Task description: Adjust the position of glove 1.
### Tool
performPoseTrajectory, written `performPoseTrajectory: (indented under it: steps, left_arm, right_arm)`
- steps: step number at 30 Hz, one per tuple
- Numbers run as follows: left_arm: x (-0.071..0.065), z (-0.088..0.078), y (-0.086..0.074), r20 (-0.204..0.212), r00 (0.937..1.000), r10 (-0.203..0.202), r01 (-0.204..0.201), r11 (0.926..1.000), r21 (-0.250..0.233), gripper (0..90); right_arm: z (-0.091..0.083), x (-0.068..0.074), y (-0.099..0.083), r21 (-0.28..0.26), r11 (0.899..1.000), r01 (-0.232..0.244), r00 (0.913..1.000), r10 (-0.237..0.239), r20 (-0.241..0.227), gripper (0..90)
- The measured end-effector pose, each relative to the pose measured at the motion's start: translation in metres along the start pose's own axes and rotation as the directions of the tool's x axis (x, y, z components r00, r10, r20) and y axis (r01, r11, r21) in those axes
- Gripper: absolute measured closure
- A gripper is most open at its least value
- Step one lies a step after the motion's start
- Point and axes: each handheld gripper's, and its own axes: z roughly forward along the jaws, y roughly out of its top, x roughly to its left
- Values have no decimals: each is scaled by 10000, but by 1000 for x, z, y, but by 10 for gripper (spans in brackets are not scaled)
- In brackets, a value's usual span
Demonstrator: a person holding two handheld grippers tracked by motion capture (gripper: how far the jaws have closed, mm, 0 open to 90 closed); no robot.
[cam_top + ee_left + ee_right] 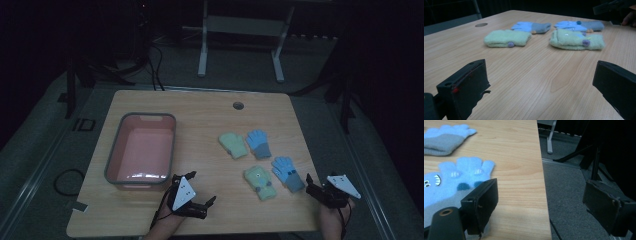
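Both grippers wide open, holding nothing: left gripper near the table's front edge, right gripper at its front right corner. Nearest blue glove just beside the right jaws. Come down over the cuff, close squarely, lift clear, carry to the bin at the left edge

We see two pale green gloves with small purple dots and two light blue gloves with grey cuffs; the nearer blue one bears a toothy cartoon face. The basin is pink with a grey rim, the table light wood.
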Motion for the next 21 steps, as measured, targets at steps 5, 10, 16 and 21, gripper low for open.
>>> performPoseTrajectory:
  steps: [5,10,16,21]
  left_arm:
    - [1,0,0,25,10000,-42,42,10000,14,2]
    - [1,0,0,55,10000,-51,51,10000,14,2]
    - [2,0,0,77,9998,-180,180,9998,-6,2]
    - [2,0,0,107,9998,-156,156,9999,-16,2]
  right_arm:
    - [1,1,1,197,9998,99,9999,-98,-76,129]
    - [-1,-1,6,443,9989,181,9996,-171,-230,124]
    - [-5,-5,27,769,9968,208,9973,-153,-722,141]
    - [-11,0,51,502,9986,170,9943,-117,-1057,145]
